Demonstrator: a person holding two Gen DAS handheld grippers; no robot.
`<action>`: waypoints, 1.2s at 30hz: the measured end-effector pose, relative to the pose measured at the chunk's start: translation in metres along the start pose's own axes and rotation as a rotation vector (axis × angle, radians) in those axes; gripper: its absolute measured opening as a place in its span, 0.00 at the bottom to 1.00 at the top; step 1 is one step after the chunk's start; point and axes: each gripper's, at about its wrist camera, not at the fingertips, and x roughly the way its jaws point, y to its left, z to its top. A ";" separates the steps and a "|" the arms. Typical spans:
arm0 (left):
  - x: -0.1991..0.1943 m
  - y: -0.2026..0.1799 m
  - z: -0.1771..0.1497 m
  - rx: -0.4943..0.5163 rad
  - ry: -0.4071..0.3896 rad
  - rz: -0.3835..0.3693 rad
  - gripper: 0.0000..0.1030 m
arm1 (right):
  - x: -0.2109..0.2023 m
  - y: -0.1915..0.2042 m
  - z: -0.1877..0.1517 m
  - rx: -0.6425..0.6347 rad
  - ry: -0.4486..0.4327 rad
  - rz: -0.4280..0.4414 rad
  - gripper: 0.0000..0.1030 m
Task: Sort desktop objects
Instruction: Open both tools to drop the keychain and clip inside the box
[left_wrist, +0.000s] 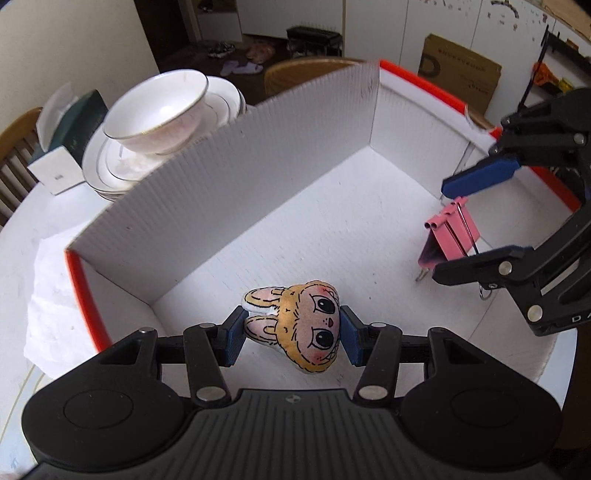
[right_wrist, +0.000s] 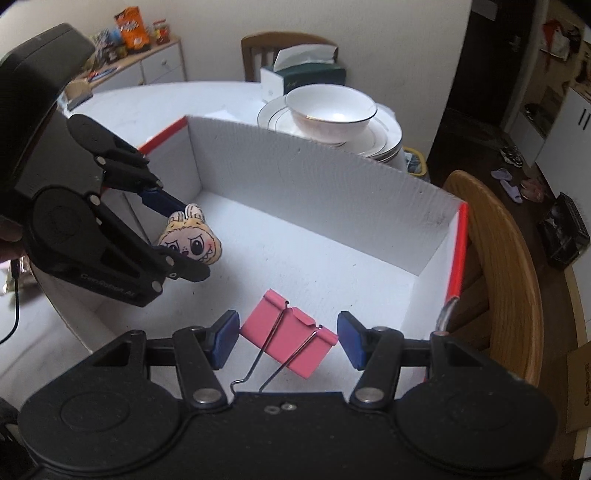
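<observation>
Both grippers are down inside the white corrugated cardboard box with red-edged ends (left_wrist: 229, 192). The left gripper (left_wrist: 293, 328) pinches the small plush rabbit-eared cartoon face (left_wrist: 306, 325) between its blue pads, near the box's left end. The right gripper (right_wrist: 286, 338) hangs spread — its pads flank the pink metal binder clip (right_wrist: 290, 332), apart from it, the clip resting on the box floor. Behind the box wall, a white gold-rimmed bowl (right_wrist: 330, 110) tops stacked plates (right_wrist: 384, 140).

A plush toy (left_wrist: 308, 326) and a binder clip (right_wrist: 290, 334) were placed well apart inside a box (left_wrist: 229, 177) on a table (right_wrist: 147, 98). Behind the box, a bowl (left_wrist: 157, 112) was stacked on plates (left_wrist: 110, 173).
</observation>
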 end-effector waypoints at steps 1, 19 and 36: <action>0.002 0.000 0.000 -0.003 0.005 -0.005 0.50 | 0.002 0.000 0.000 -0.007 0.007 0.000 0.56; 0.032 -0.003 0.003 0.015 0.197 -0.079 0.51 | 0.024 0.000 0.012 -0.033 0.049 -0.007 0.56; 0.027 -0.006 -0.001 0.028 0.227 -0.081 0.67 | 0.034 0.000 0.019 0.016 0.088 -0.015 0.57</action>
